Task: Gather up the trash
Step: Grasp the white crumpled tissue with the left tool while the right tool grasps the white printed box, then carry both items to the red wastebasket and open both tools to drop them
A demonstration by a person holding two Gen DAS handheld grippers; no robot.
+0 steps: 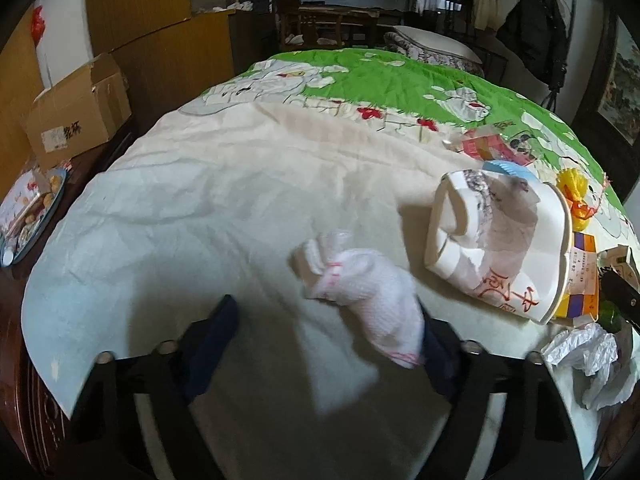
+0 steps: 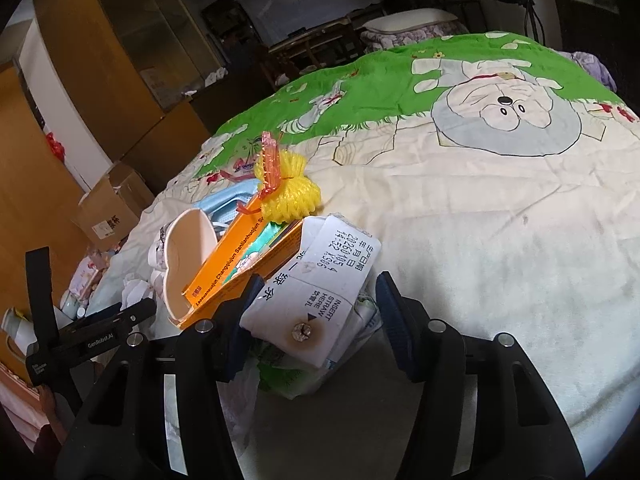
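A white foam net (image 1: 360, 296) tied with red thread lies on the cream cloth between the fingers of my left gripper (image 1: 328, 312). It leans against the right finger (image 1: 436, 344), while the left finger (image 1: 216, 332) stands clear of it, so the jaws are open. In the right wrist view my right gripper (image 2: 320, 280) is shut on a white drink carton (image 2: 316, 300) printed "INSERT STRAW HERE", held tilted at the edge of a trash pile. That pile holds a crushed paper cup (image 2: 188, 256), an orange box (image 2: 240, 264) and a yellow foam net (image 2: 288, 192).
The crushed cup (image 1: 500, 248), a pink wrapper (image 1: 488, 144) and a crumpled white plastic bag (image 1: 584, 352) lie to the right of my left gripper. A cardboard box (image 1: 76, 112) and a plate of snacks (image 1: 32, 216) sit beyond the table's left edge. Green-and-cream cartoon cloth (image 2: 480, 200) covers the table.
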